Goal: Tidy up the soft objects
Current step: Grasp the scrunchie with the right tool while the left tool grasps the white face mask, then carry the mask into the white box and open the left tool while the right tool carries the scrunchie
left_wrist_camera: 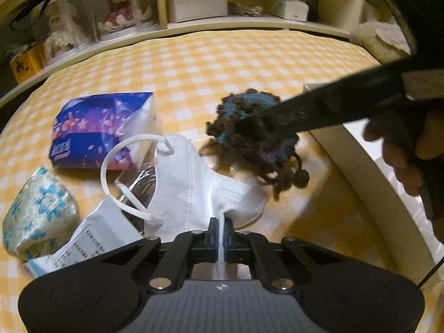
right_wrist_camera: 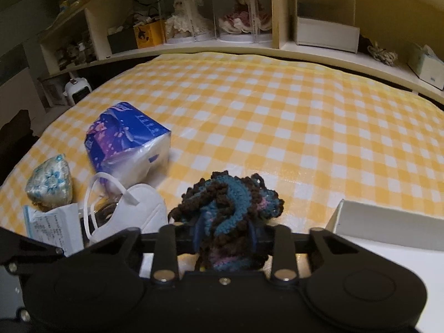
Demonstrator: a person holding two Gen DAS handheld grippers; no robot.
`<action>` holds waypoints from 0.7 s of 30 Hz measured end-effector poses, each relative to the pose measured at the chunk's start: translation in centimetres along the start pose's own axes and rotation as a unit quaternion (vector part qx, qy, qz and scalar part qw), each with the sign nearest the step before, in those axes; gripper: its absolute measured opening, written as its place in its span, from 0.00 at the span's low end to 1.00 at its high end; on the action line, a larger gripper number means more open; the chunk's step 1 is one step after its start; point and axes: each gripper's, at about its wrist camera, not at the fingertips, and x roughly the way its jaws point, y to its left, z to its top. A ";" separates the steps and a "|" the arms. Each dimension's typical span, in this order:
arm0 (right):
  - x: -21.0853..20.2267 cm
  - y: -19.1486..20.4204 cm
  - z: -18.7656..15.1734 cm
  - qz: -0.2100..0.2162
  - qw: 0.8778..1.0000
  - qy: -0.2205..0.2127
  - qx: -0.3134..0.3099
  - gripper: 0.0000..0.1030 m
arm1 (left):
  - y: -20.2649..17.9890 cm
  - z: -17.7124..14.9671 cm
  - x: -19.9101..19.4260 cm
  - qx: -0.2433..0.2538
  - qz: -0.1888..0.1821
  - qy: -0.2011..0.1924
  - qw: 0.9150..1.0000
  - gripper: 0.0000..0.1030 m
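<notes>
The left gripper [left_wrist_camera: 221, 231] pinches the mask [left_wrist_camera: 194, 183] edge. The right gripper [right_wrist_camera: 224, 238] squeezes the yarn [right_wrist_camera: 227, 202]; the box [right_wrist_camera: 388, 224] lies just right.

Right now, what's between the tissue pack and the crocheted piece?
The white face mask, gripped by the left gripper, lies between the tissue pack and the crocheted piece. Clearest in the right wrist view.

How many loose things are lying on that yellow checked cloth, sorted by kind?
White fabric face mask: 1
Brown-and-teal crocheted yarn piece: 1
Blue plastic tissue pack: 1
Pale floral brocade pouch: 1
White printed paper packet: 1
White cardboard box: 1
Total: 6
</notes>
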 end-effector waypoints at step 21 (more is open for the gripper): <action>-13.4 -1.3 1.4 0.011 0.991 -0.120 0.058 0.24 | 1.2 1.6 -8.6 -0.076 0.019 -0.122 0.989 0.03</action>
